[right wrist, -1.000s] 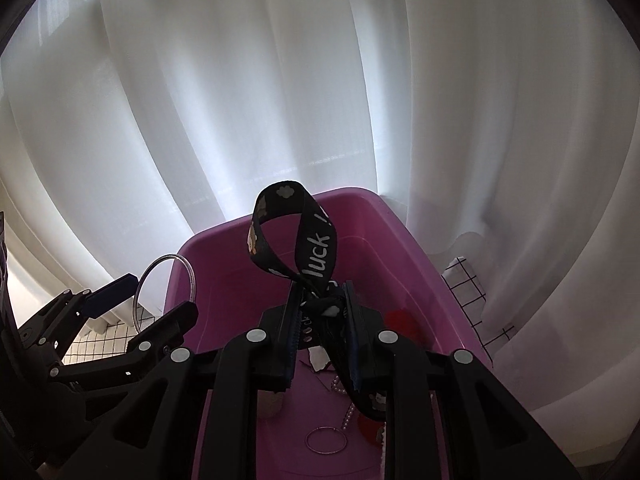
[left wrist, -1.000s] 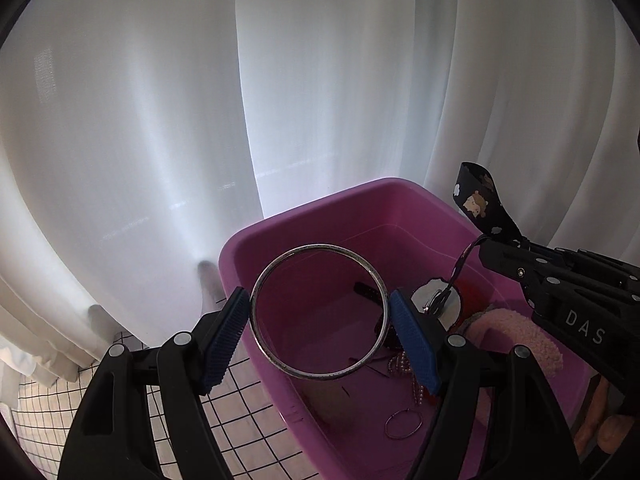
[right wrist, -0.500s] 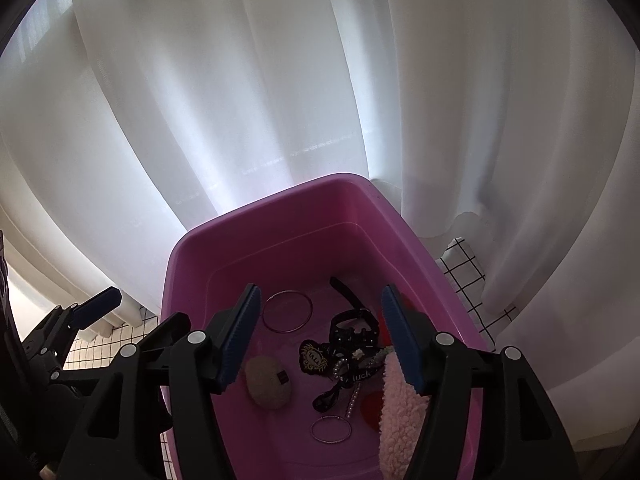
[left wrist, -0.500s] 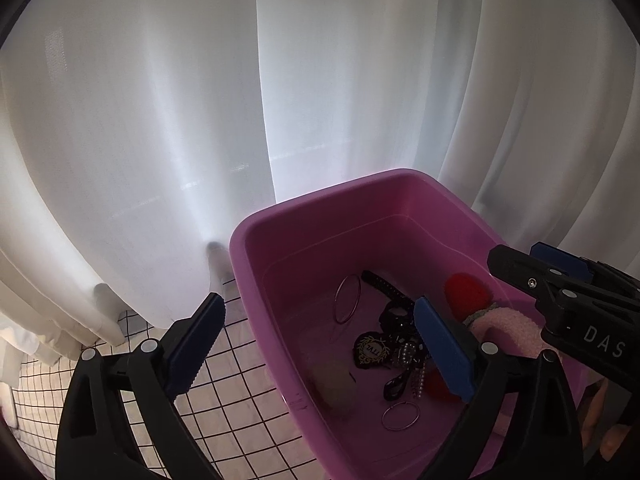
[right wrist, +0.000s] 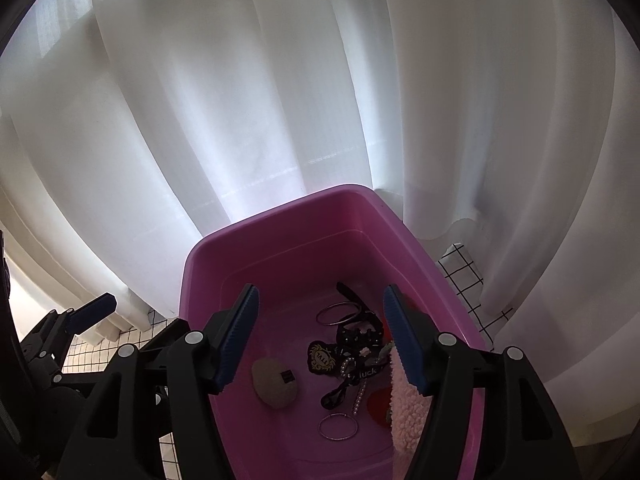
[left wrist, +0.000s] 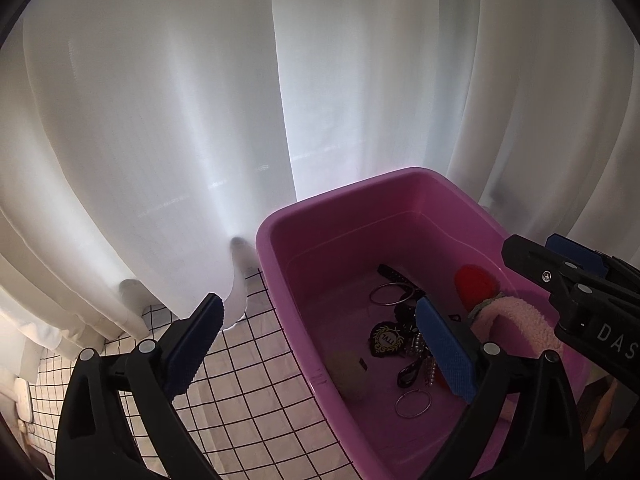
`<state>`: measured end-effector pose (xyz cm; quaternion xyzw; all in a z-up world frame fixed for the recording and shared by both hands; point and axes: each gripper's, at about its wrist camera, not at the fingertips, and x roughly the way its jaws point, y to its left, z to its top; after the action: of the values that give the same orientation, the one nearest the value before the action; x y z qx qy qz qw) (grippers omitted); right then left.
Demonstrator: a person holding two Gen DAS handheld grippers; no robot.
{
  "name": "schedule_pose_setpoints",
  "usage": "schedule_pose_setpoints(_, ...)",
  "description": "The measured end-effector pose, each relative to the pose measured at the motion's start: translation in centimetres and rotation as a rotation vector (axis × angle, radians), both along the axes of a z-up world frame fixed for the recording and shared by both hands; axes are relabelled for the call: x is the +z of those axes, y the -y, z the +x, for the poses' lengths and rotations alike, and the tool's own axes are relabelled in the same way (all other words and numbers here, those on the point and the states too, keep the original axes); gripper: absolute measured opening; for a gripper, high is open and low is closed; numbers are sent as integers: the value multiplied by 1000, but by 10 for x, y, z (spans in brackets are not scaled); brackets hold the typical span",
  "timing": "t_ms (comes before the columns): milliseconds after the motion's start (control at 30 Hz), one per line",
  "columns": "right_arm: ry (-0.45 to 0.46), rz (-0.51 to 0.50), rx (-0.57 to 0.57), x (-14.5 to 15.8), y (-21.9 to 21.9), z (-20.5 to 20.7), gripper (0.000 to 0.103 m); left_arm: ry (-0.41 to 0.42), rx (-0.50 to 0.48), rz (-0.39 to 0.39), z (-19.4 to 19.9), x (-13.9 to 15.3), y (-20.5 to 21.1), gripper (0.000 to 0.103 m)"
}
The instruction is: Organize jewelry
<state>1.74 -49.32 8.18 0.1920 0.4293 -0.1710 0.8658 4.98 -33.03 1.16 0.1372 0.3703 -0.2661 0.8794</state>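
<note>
both tools hang empty above a pink tub (right wrist: 280, 236) set against white curtains (right wrist: 280, 80): the left tool (left wrist: 320, 344) and the right tool (right wrist: 320, 336) each have their blue pads spread wide apart. inside the tub lie two metal bangles (right wrist: 338, 426) (right wrist: 334, 314), a black lanyard (right wrist: 352, 364), a fluffy pink band (right wrist: 406, 404) and a beige pebble-shaped piece (right wrist: 274, 384). a grid-checked worktop (left wrist: 240, 392) shows beside it.
</note>
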Motion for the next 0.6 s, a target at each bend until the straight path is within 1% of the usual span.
schedule_pose_setpoints(133,0,0,2,0,0,0,62,-5,21,-9,0,3,-7,95)
schedule_pose_setpoints(267,5,-8,2,2,-2,-2,62,-41,16,-16,3,1,-11,95)
schedule_pose_setpoints(600,3,-12,4,5,-4,-2,62,-54,39,-4,6,-1,-16,95)
